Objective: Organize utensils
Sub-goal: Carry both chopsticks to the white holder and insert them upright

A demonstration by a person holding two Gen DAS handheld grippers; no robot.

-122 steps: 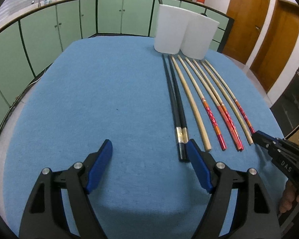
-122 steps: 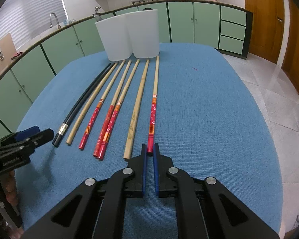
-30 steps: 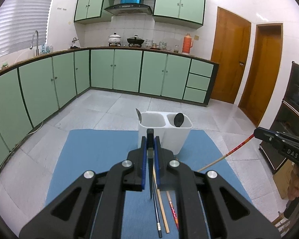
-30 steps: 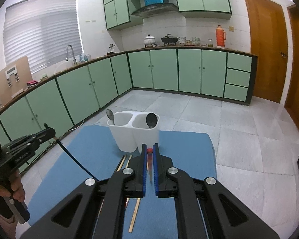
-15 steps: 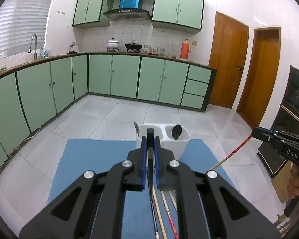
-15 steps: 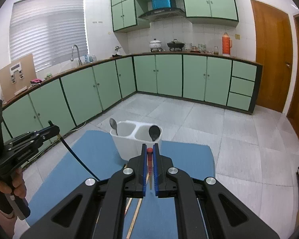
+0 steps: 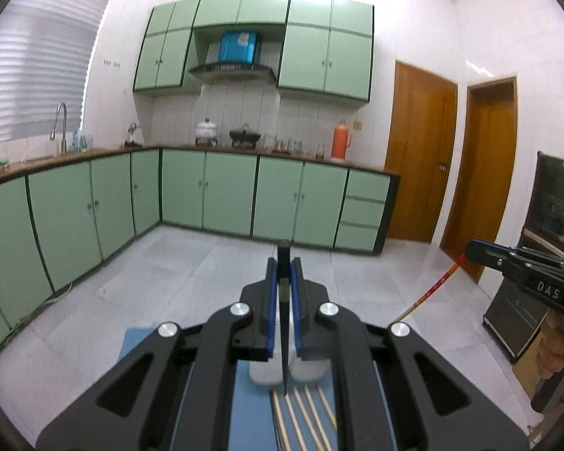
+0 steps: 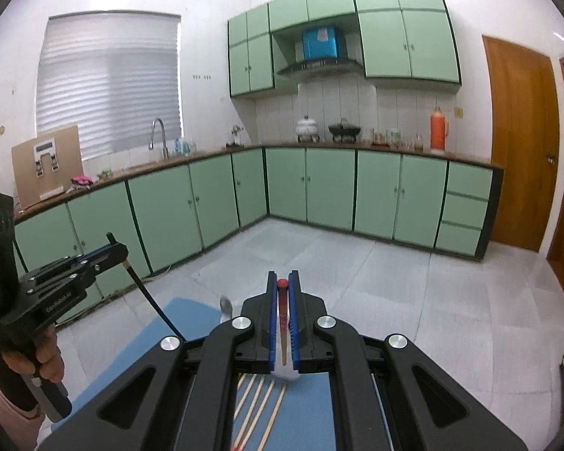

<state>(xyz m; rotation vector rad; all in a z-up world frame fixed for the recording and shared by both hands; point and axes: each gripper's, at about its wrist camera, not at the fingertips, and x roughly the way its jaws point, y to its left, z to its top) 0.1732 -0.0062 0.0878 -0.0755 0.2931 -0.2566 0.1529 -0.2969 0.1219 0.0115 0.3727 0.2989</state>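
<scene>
With both views looking well down onto the blue mat [image 7: 250,413], the white holder [image 7: 261,374] at the mat's far end serves as the reference for all positions.

Left of the holder, in the right wrist view, the left gripper [image 8: 111,250] is seen from the side, carried by a hand [image 8: 43,357] on its handle. Its jaws are clamped on a black chopstick [image 8: 150,300], whose thick end sticks up just past the fingertips and whose shaft slopes down toward the mat on the holder's left side. In its own view, the left gripper [image 7: 283,267] has its blue pads [image 7: 270,300] pressed against the same black chopstick [image 7: 283,323], which hangs tip-down in front of the holder.

On the near side of the holder, several light wooden chopsticks [image 7: 304,413] lie side by side on the mat, their tips pointing toward the holder and stopping just short of it. A spoon [image 8: 225,306] stands in the holder; which compartment cannot be told.

Right of the holder, in the left wrist view, the right gripper [image 7: 470,250] is also seen from the side, held by a hand [image 7: 554,342]. Its jaws are clamped on a red-patterned chopstick [image 7: 436,283], which slants down toward the mat. In its own view, the right gripper [image 8: 282,285] has the red end of that chopstick [image 8: 282,304] between closed pads, directly above the holder [image 8: 287,372].
</scene>
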